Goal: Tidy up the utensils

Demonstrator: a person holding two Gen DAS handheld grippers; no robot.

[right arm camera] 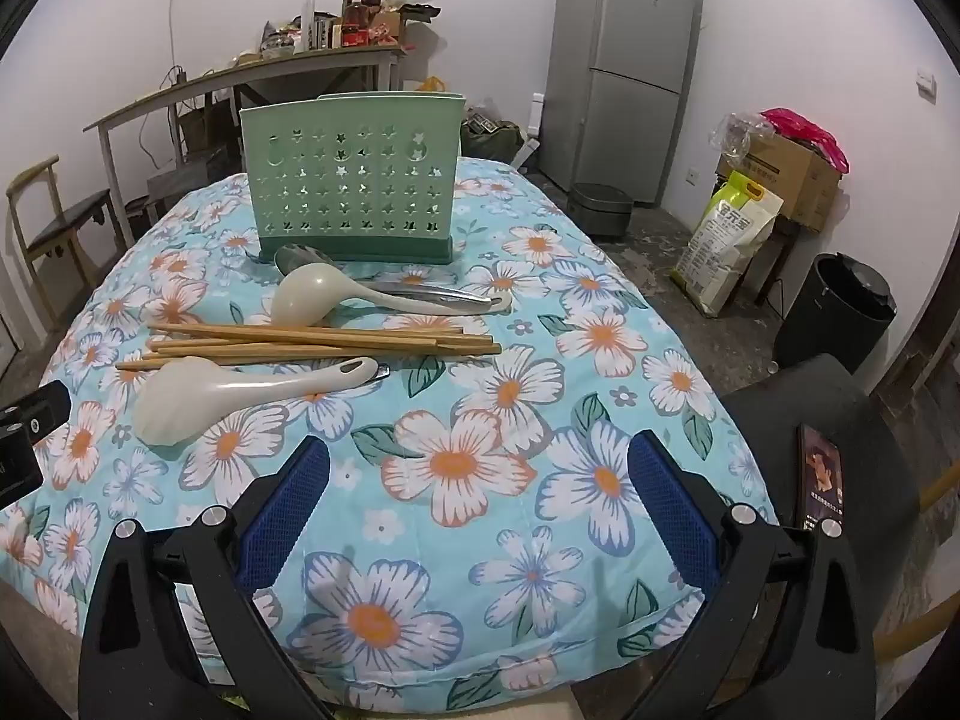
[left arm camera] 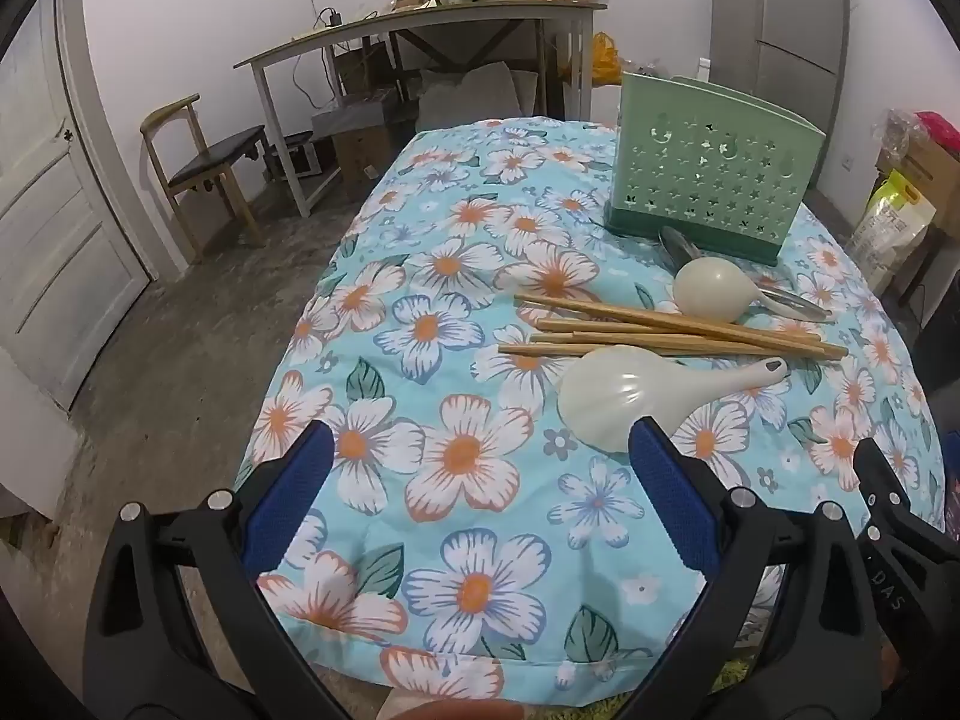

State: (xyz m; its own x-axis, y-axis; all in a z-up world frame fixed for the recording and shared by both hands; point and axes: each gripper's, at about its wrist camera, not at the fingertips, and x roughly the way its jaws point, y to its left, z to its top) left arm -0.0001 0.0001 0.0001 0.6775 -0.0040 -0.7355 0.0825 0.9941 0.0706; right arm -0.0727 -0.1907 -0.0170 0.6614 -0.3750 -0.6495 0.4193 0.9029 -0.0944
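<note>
A green perforated utensil holder stands at the far side of the floral tablecloth. In front of it lie a metal spoon, a cream ladle, several wooden chopsticks and a cream rice paddle. My left gripper is open and empty near the table's front edge, its right finger just before the paddle. My right gripper is open and empty, to the right of the paddle.
A long side table with clutter and a wooden chair stand behind on the left. A fridge, boxes, a rice bag and a black bin stand on the right. A phone lies at the right.
</note>
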